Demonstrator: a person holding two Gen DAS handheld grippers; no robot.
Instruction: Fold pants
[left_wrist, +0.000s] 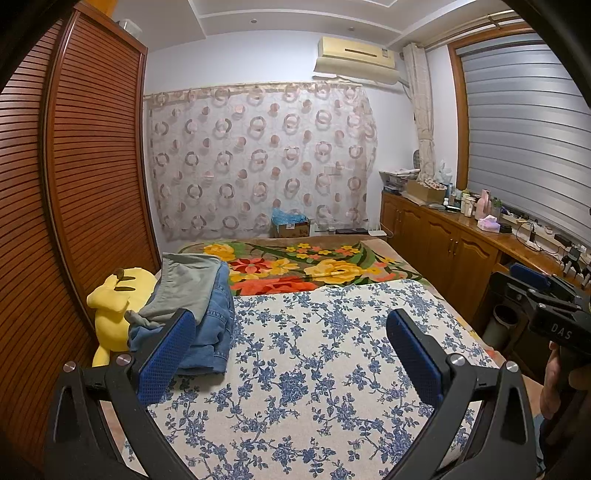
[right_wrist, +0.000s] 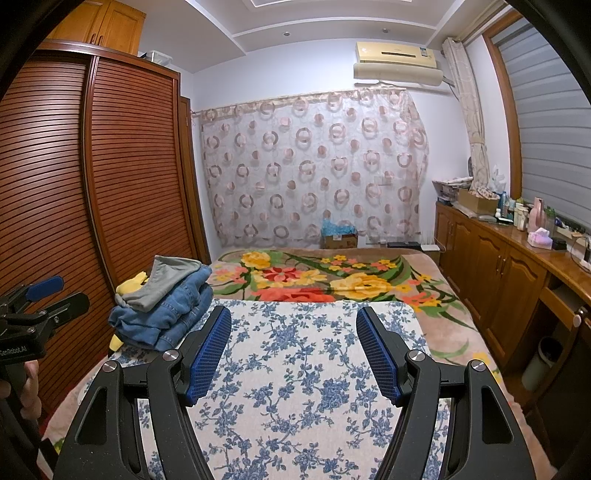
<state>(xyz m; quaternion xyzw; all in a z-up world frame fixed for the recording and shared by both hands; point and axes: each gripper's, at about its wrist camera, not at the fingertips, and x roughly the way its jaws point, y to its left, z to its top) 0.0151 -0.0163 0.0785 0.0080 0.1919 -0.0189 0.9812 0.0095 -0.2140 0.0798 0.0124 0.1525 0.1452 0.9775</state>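
Pants (left_wrist: 207, 314): folded denim and grey pairs stacked at bed's (left_wrist: 314, 369) left edge.
Both claws, left claw (left_wrist: 291, 350) and right claw (right_wrist: 293, 350), gape empty; no unfolded pair visible.

Pants pile (left_wrist: 199, 306) — grey pair atop folded jeans, bed's left edge

"DAS" on the right gripper (left_wrist: 554, 295); "GenRobot.AI" on the left gripper (right_wrist: 37, 299)

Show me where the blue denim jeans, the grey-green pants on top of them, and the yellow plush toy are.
Blue denim jeans (right_wrist: 173, 317): right wrist view, on the folded front face.
Grey-green pants (left_wrist: 188, 282): left wrist view, on the middle of the top layer.
Yellow plush toy (left_wrist: 110, 317): left wrist view, on its body.
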